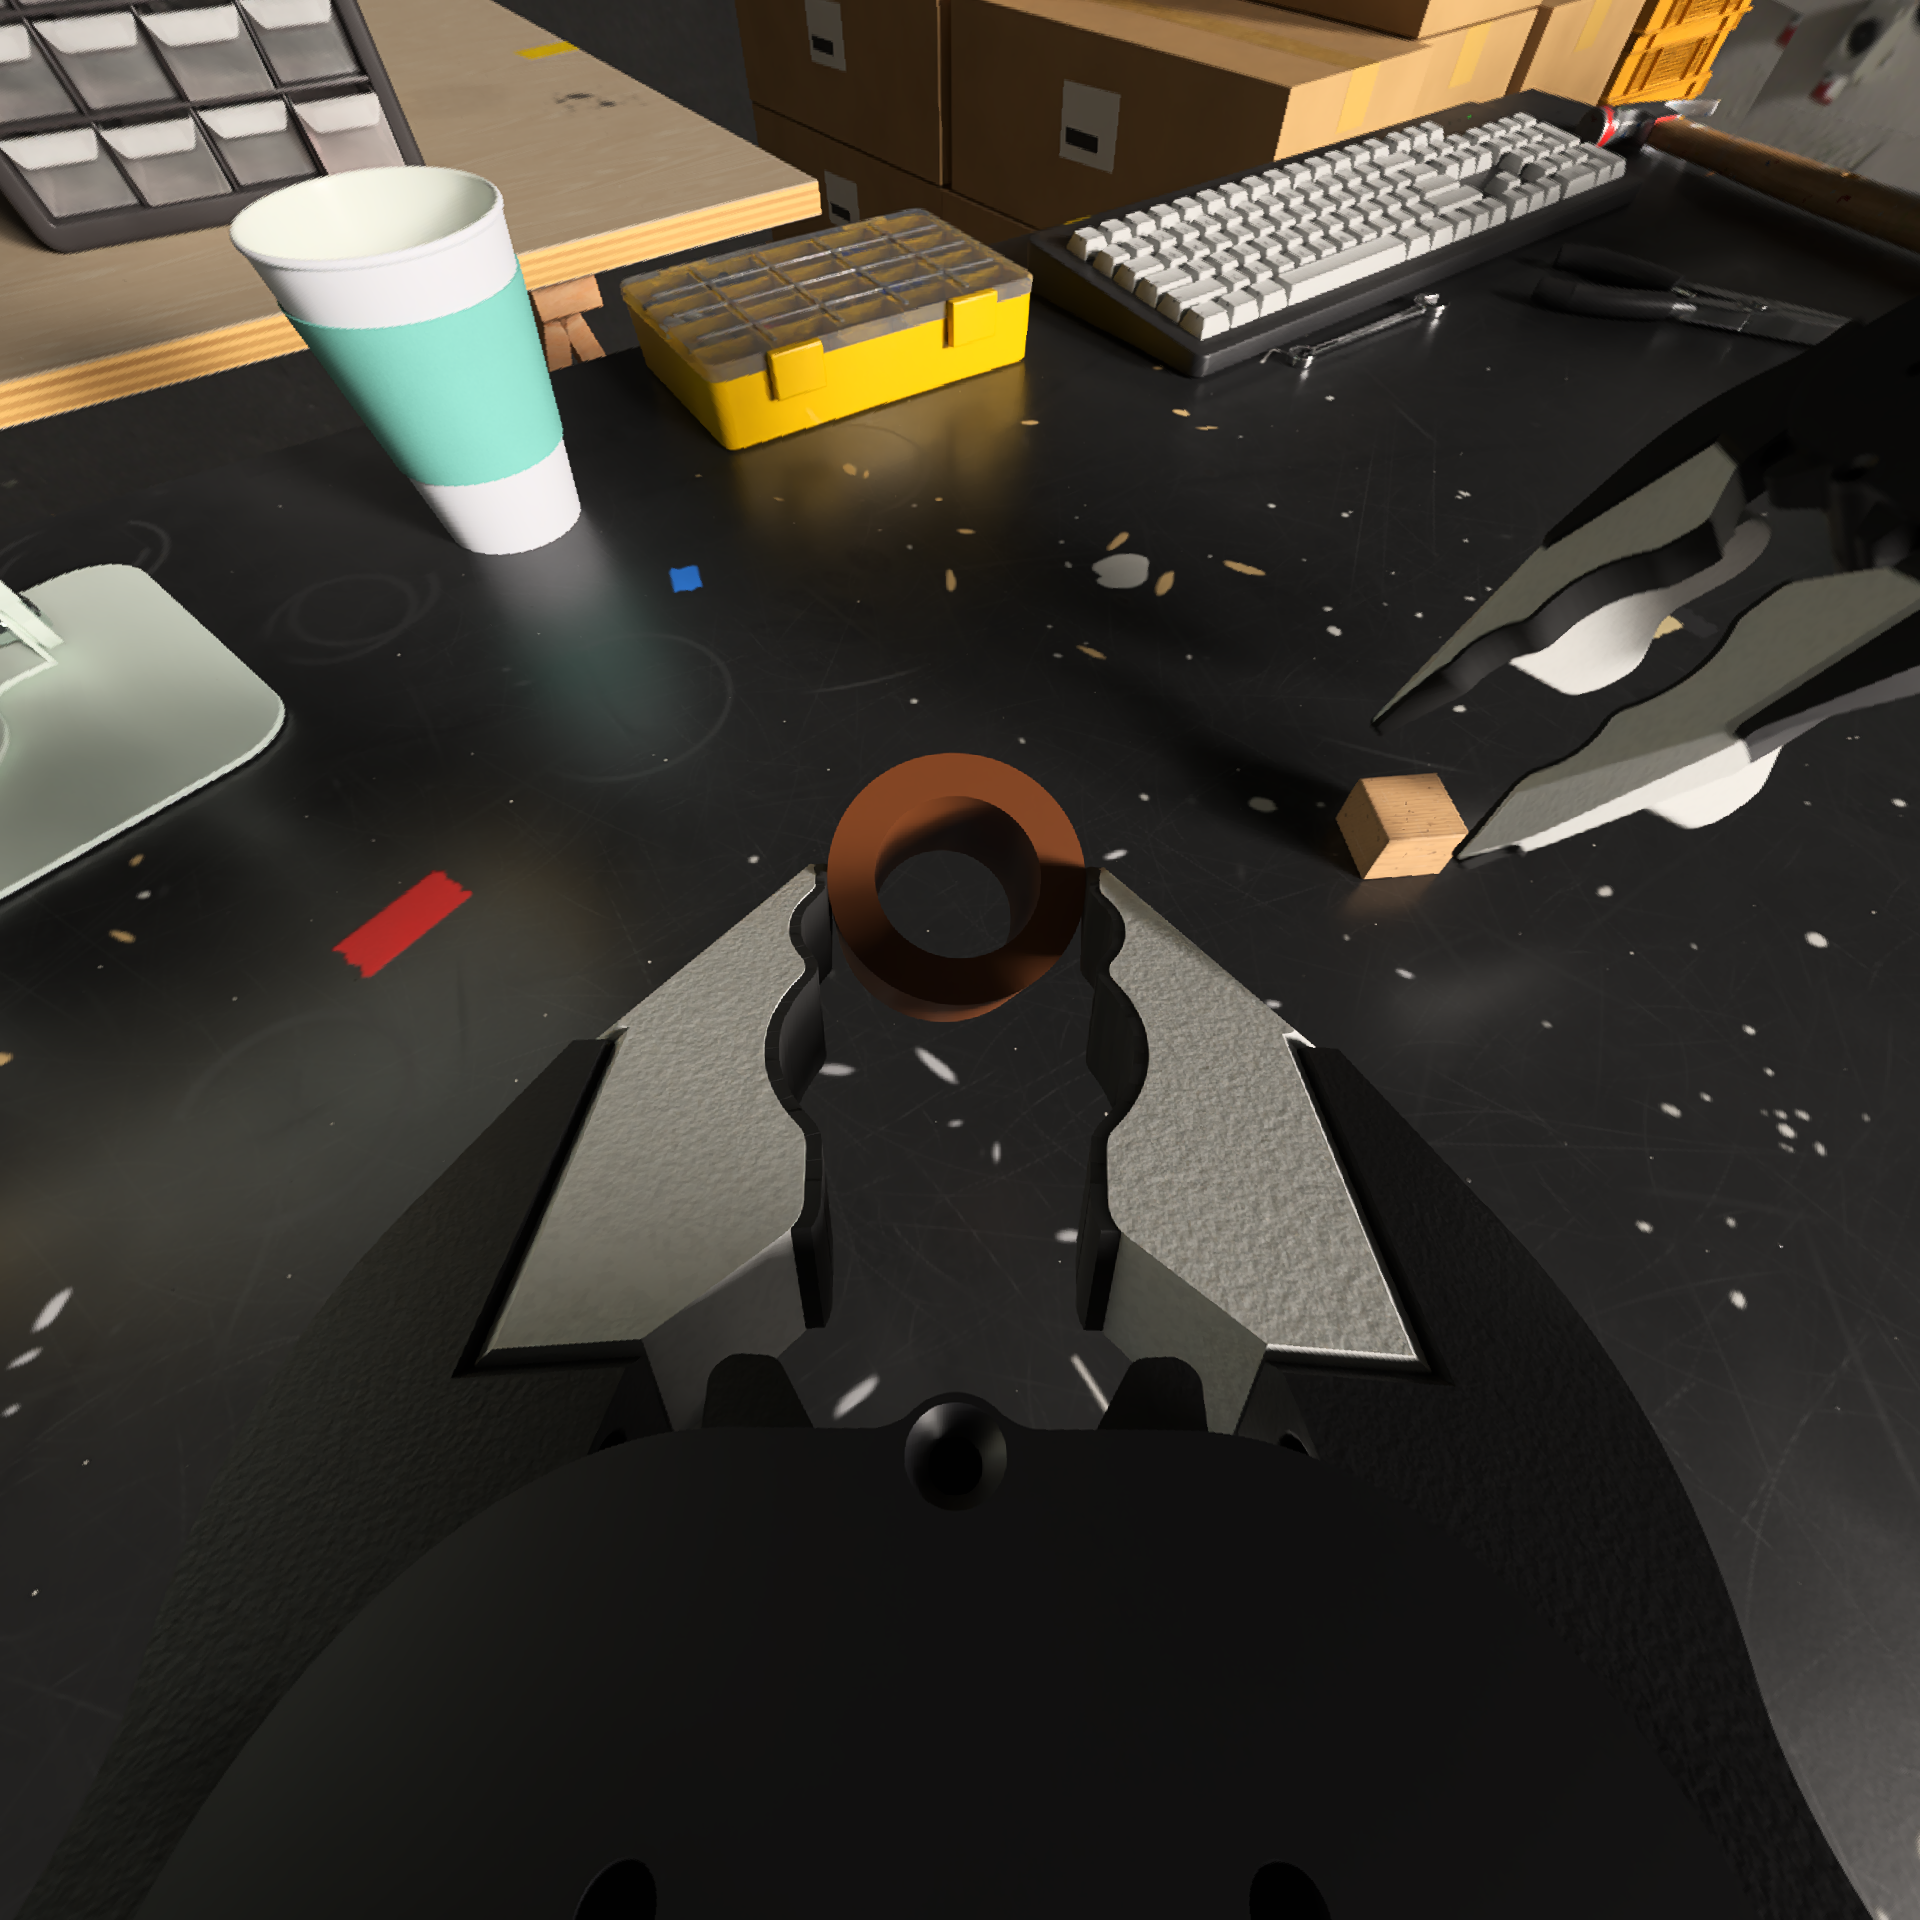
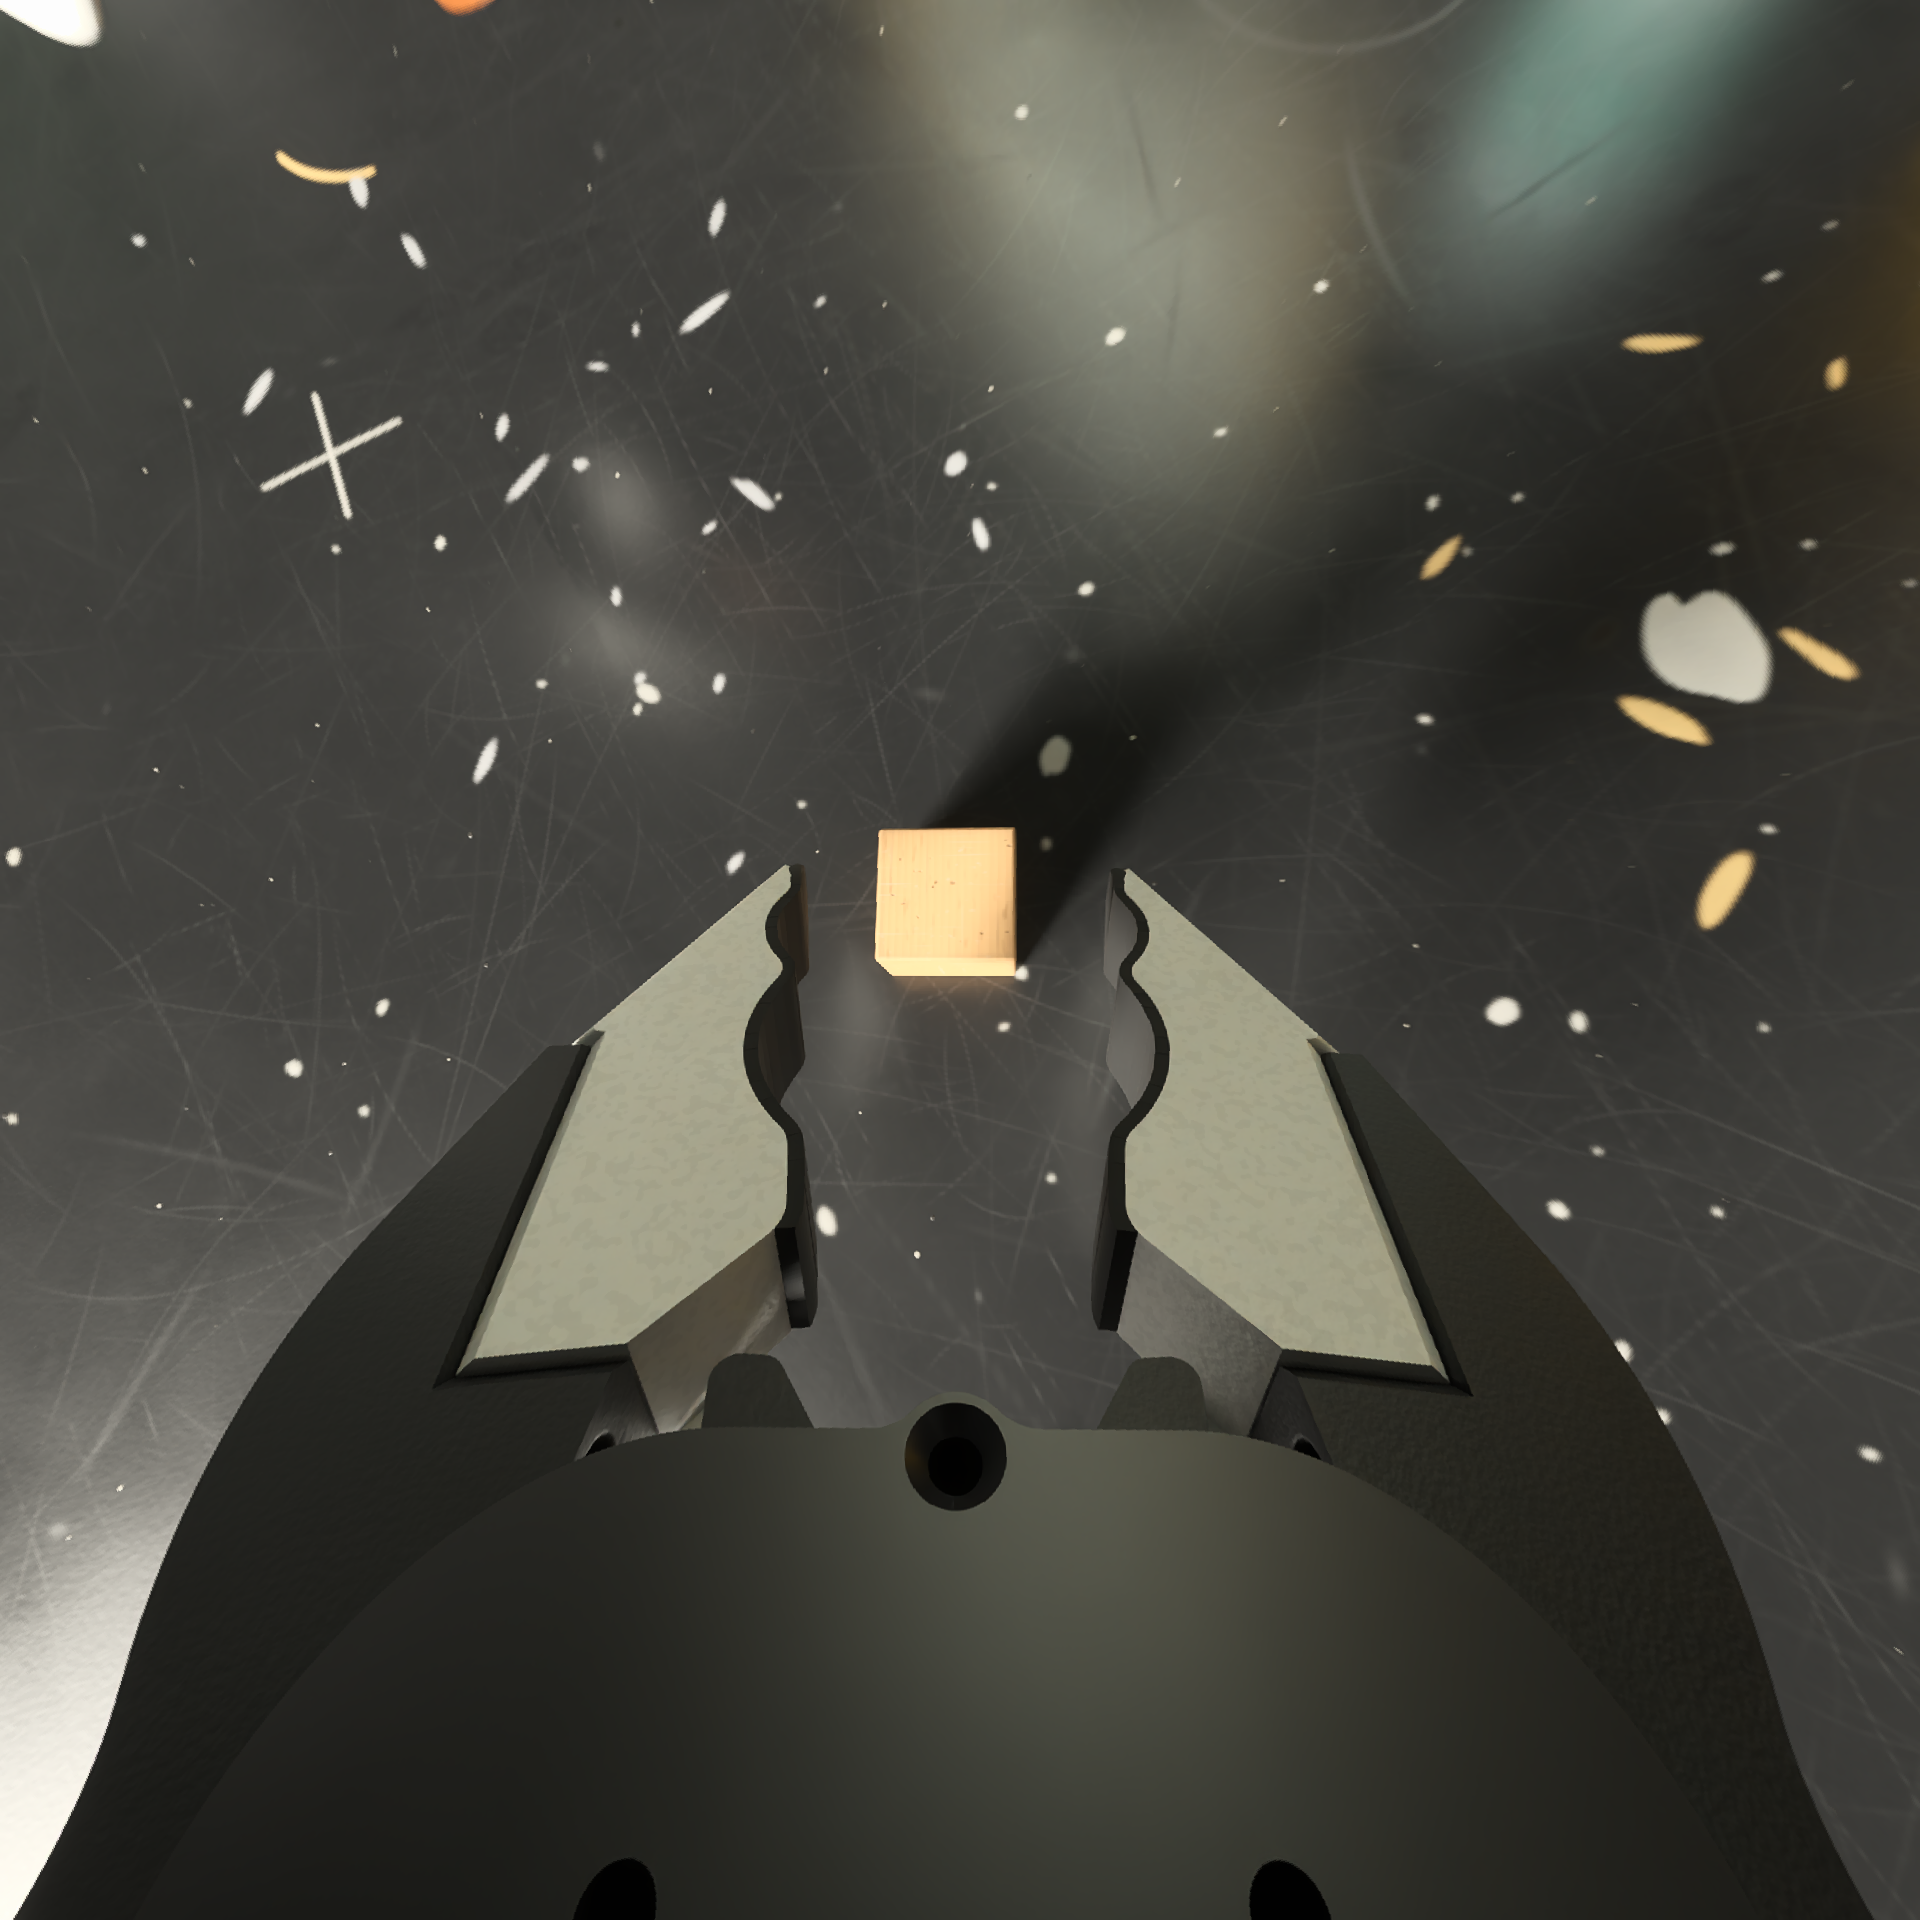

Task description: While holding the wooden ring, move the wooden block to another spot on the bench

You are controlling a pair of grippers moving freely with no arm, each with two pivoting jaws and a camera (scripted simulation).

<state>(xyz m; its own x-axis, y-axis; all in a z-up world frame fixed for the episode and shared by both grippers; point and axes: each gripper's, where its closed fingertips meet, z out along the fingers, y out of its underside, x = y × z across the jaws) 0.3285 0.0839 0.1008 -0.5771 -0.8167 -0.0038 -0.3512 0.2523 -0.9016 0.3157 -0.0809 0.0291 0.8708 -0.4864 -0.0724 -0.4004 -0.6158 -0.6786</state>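
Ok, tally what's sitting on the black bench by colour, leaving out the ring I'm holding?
Yellow: 1, parts case
White and teal: 1, paper cup
Pale wood: 1, wooden block
Grey-white: 1, keyboard
Black or metal: 2, pliers, wrench
Total: 6

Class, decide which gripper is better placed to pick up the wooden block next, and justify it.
Right. The right gripper is open, with the wooden block lined up between its fingertips on the bench. The left gripper is shut on the wooden ring.
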